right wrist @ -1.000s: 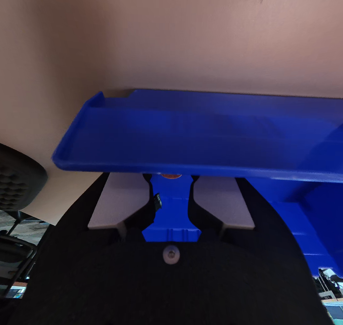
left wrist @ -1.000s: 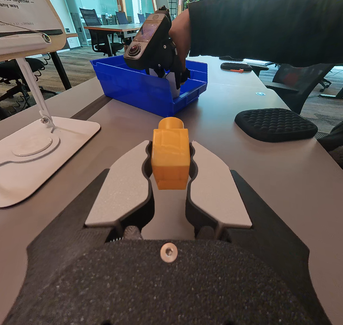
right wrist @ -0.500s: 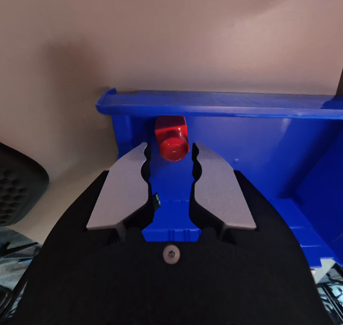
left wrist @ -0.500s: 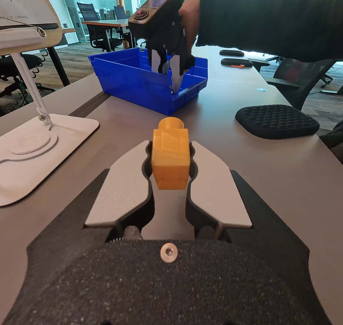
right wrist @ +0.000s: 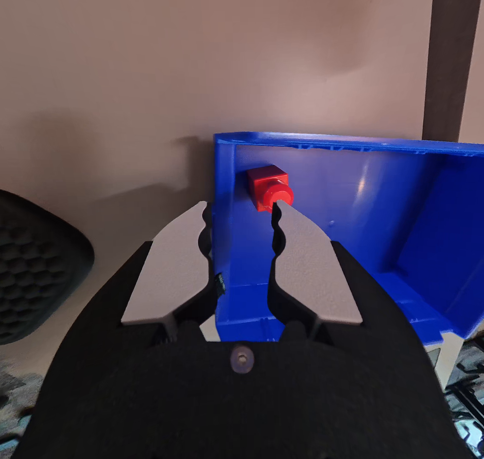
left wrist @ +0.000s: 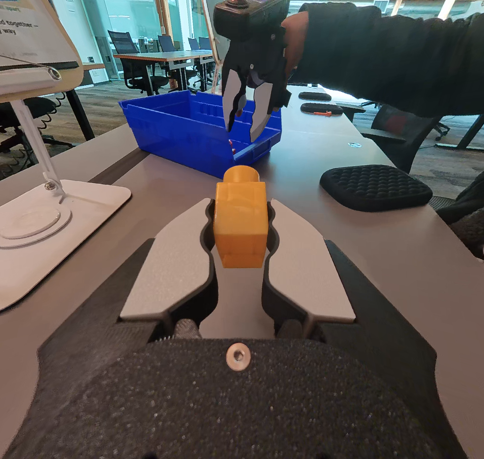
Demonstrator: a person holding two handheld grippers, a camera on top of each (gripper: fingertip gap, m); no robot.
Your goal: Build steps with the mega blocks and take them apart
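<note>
My left gripper (left wrist: 239, 204) is shut on an orange mega block (left wrist: 239, 226), held low over the grey table with its stud pointing away. A blue bin (left wrist: 183, 129) stands farther back on the table. My right gripper (left wrist: 241, 129) hangs open and empty above the bin's near right corner, pointing down. In the right wrist view the right gripper (right wrist: 239, 205) is open over the bin's corner wall (right wrist: 222, 210). A red mega block (right wrist: 267, 185) lies in that corner of the bin, stud toward the camera, just beyond the right fingertip.
A white stand base (left wrist: 52, 226) with a sign on a thin arm is at the left. A black dimpled pad (left wrist: 374, 191) lies on the table at the right, also seen in the right wrist view (right wrist: 34, 268). A dark-sleeved arm (left wrist: 392, 56) holds the right gripper. The gap from one gripper's tips to the other's is roughly 25 cm.
The right gripper has risen out of the bin and shifted toward its near right corner, staying open. The red block has come into view. The left gripper and orange block kept still.
</note>
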